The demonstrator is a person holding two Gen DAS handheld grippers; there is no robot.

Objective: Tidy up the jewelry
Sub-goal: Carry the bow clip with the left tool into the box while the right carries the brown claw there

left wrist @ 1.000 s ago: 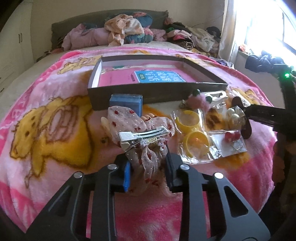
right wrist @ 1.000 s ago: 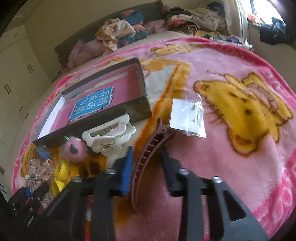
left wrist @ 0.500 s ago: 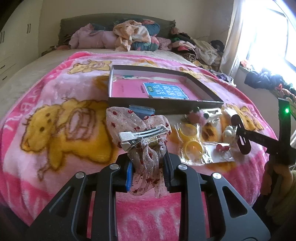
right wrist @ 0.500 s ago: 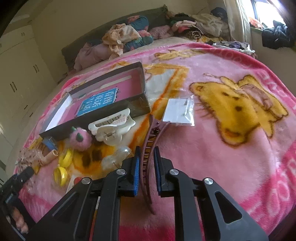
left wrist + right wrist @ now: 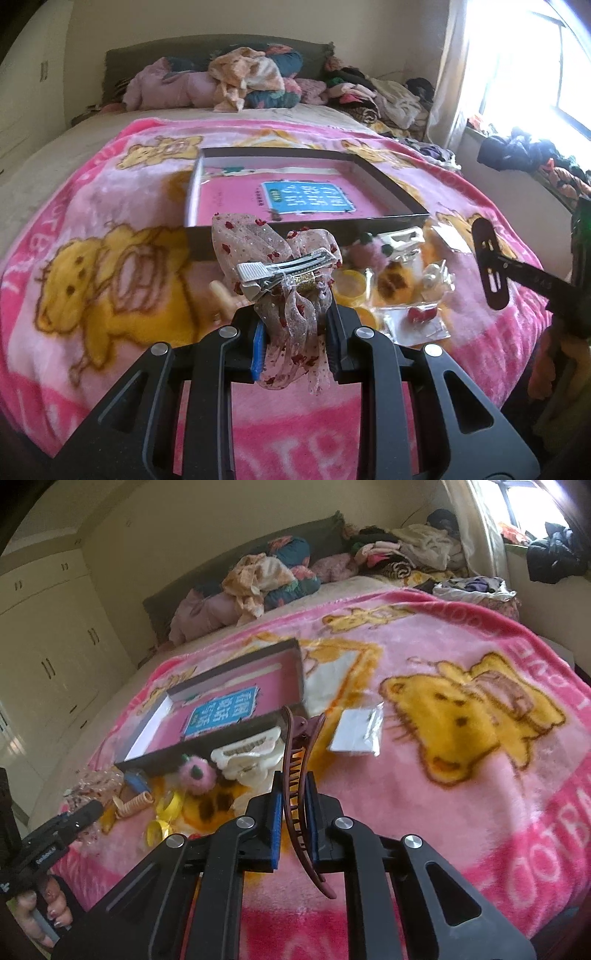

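Two grippers loaded. Left gripper pinches the tails of a lace hair bow, metal clip uppermost, held above the blanket's near edge. Right gripper, jaws just closed, clamps a maroon claw clip edge-on. Beyond: small accessories scattered before the open box; clothes pile at the bed's far edge.

Both grippers are matte black, each with two angular arms pierced by long cut-outs and fixed with round silver screws. The left gripper and right gripper carry blue pads on the jaws. A hand with polished nails shows at far left.
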